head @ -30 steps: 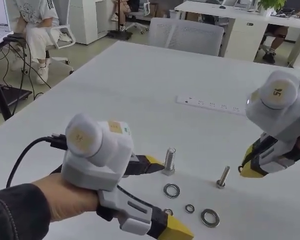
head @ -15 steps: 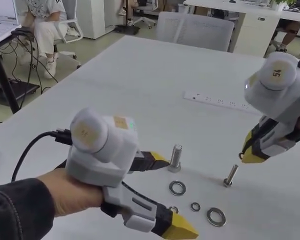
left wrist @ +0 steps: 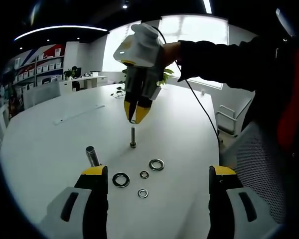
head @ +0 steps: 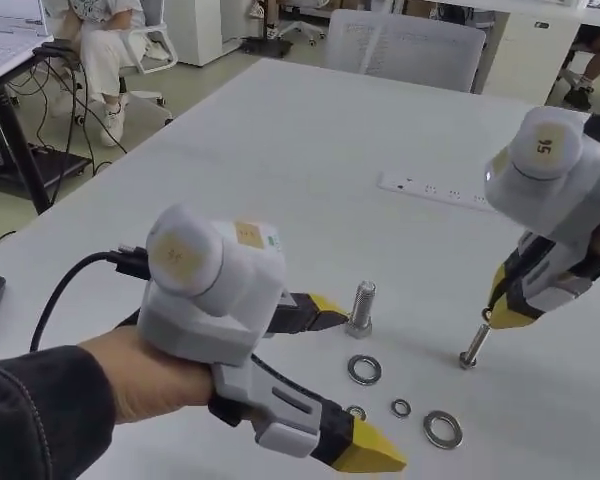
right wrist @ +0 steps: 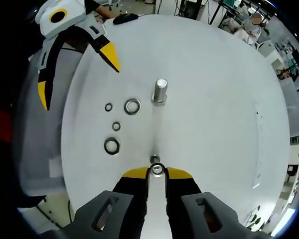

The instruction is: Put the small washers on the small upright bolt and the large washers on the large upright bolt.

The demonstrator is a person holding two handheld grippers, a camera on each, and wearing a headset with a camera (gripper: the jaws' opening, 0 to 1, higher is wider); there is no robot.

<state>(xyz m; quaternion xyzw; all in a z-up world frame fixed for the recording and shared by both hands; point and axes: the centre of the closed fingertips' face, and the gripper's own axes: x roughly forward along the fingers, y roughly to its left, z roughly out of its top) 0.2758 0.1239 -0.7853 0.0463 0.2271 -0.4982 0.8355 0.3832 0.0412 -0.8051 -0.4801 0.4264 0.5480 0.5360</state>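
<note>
Right gripper view: right gripper [right wrist: 157, 173] fingers clamped on a small washer [right wrist: 158, 169], just above the small bolt [right wrist: 155, 159] tip. Large bolt [right wrist: 160, 91] stands upright nearby. Four loose washers [right wrist: 132, 106] lie flat on the table [right wrist: 214, 99]. Left gripper [left wrist: 158, 172] fingers wide apart, beside those washers.

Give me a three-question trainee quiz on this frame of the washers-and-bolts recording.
1. How many washers lie loose on the table?
2. True or false: the left gripper has its jaws open and holds nothing.
3. The right gripper holds a small washer just above which item? A) the large bolt B) the small bolt C) the power strip
Key: 1) four; 2) true; 3) B
</note>
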